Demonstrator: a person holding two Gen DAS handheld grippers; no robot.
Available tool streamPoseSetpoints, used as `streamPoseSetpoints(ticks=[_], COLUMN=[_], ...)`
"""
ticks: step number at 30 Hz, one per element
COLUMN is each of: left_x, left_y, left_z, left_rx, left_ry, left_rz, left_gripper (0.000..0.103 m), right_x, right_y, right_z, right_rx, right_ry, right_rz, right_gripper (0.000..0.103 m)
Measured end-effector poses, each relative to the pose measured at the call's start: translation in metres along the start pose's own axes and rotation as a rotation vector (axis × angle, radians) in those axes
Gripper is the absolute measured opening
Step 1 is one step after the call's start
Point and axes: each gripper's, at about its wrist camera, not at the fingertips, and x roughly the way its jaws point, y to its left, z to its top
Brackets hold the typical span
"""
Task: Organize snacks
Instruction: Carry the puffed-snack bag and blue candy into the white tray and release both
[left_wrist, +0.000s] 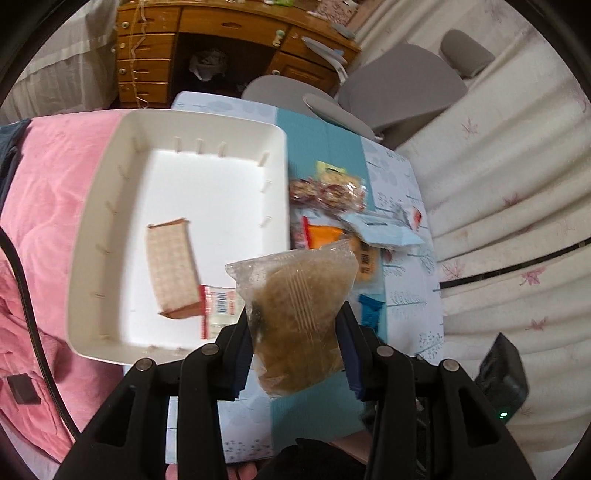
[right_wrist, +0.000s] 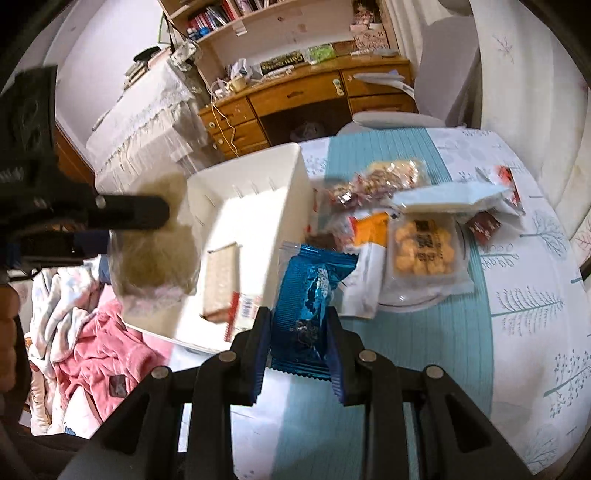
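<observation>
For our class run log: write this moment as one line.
left gripper: shut on clear bag | right gripper: shut on blue packet | bin: one cracker pack

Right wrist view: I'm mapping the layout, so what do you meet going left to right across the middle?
Left gripper holding a brownish clear packet → white bin → blue wrapper in the right gripper → tray of round yellow biscuits → dark red sachet.

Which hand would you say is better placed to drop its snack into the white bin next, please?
Left, probably. Its tongs hold the clear bag of brown snack near the white bin, overlapping its rim in both views. The right tongs, gripping the blue packet, appear beside it, over the tablecloth.
</observation>
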Motion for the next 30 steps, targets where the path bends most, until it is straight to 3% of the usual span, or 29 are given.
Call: streamPoseSetpoints(ticks=[9,24,26,28,30], left_x=[-0.015,-0.005,-0.006,-0.007,-0.007], left_y=[0.055,0.124,0.125,0.119,0.111], left_z=[-0.001,-0.019,-0.021,-0.022,-0.024], left_rx=[-0.059,-0.136,-0.136,-0.118,-0.092], left_ry=[-0.049,-0.056,-0.061,-0.072,-0.08], left_rz=[0.061,0.175,0.178,0.173,0.181], left_gripper=[0.04,0.041,0.05,0.063,0.067], right_x=[0.011,0.043,0.047,0.047,0.044], right_y=[0.029,0.077,0.077,0.074,0.071], right_z=[0.007,0.004,0.003,0.002,0.001], right_rx=[0.005,-0.049,-0.045,-0.033,-0.019], right_ry=[-0.03,0.03,0.051,0.052,0.04], right_rz=[0.048,0.119,0.121,0.125,0.128], right_gripper=[0.029,0.03,0.034,0.047,0.055])
